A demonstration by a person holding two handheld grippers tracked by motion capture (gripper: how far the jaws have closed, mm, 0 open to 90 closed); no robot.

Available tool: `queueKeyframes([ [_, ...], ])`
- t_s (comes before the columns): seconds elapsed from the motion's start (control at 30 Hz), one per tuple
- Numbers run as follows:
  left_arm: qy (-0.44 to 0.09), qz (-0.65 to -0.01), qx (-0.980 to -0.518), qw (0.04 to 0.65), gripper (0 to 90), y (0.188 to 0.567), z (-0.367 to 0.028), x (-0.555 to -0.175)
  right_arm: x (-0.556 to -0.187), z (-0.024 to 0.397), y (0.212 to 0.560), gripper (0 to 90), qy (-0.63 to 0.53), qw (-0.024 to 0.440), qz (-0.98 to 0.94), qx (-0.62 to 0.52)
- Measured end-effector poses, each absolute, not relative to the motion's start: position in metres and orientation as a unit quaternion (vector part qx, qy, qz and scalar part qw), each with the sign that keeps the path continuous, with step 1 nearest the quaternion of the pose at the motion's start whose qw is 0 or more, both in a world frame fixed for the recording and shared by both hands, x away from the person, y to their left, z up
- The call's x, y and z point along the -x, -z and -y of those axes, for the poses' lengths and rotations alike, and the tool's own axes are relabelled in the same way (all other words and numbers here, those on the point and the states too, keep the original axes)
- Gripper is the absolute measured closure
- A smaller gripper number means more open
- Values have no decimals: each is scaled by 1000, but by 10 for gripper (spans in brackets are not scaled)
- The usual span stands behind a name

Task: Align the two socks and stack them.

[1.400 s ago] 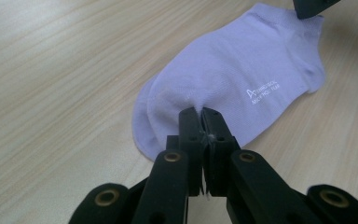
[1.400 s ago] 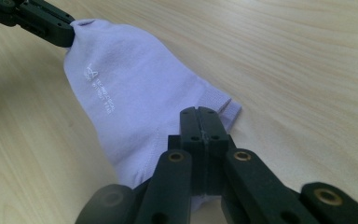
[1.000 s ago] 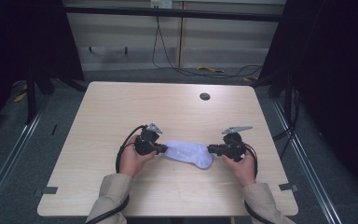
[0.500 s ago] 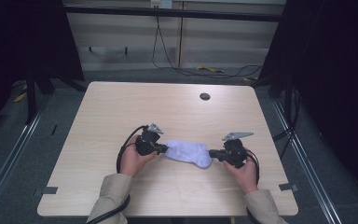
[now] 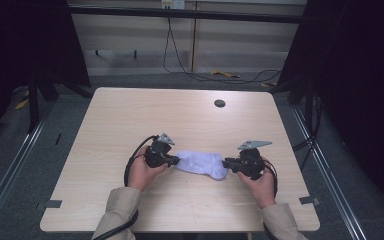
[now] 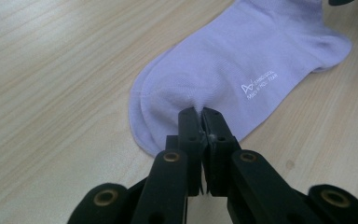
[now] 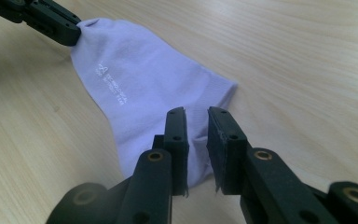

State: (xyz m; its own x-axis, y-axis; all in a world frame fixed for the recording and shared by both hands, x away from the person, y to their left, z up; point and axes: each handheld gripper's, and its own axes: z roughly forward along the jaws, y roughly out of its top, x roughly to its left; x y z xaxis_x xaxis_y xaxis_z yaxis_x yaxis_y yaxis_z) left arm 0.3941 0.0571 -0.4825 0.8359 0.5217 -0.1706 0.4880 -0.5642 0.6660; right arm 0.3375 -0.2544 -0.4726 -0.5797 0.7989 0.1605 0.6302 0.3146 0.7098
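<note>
Sock (image 5: 200, 163), pale lilac, lies flat on the bench (image 5: 130, 120) near the person's edge, stretched sideways between the two grippers. In the left gripper view small white lettering (image 6: 259, 85) shows on its upper face.

Left gripper (image 5: 174, 160) sits at the sock's left end. In its own view the jaws are pressed tight together on a pinch of the fabric near the rounded end, and the cloth puckers into a small fold where they bite. The left hand (image 5: 141, 172) wraps the gripper body from below, with a black cable (image 5: 130, 165) looping out beside it.

Right gripper (image 5: 228, 164) sits at the sock's right end. In its own view the jaws stand a narrow gap apart and have just been opening; the sock's edge lies between and under them, and the pads do not press on it. From there the sock runs away to the far left, where the left gripper (image 7: 72, 30) clamps its other end. The right hand (image 5: 260, 181) holds that gripper low over the bench.

A small dark round hole (image 5: 219, 103) shows in the bench top toward the far side, well apart from the sock. Both sleeves (image 5: 115, 217) come in from the bottom of the high view.
</note>
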Motion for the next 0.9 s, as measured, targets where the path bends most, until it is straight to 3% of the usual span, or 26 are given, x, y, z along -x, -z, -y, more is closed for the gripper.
queueKeyframes([
  [0.07,-23,-283,-886,367,874,484,-57,-394,-339,251,475,781,-371,112,-803,-452],
  [0.17,-23,-284,-886,365,874,485,-58,-394,-341,251,481,873,-357,115,-802,-465],
  [0.5,-27,-287,-886,362,872,481,-60,-396,-335,260,472,882,-374,98,-798,-463],
  [0.73,-32,-296,-884,360,858,486,-57,-397,-336,264,485,881,-370,90,-794,-474],
  [0.9,-57,-304,-874,375,687,484,-64,-397,-336,264,484,867,-365,102,-797,-471],
])
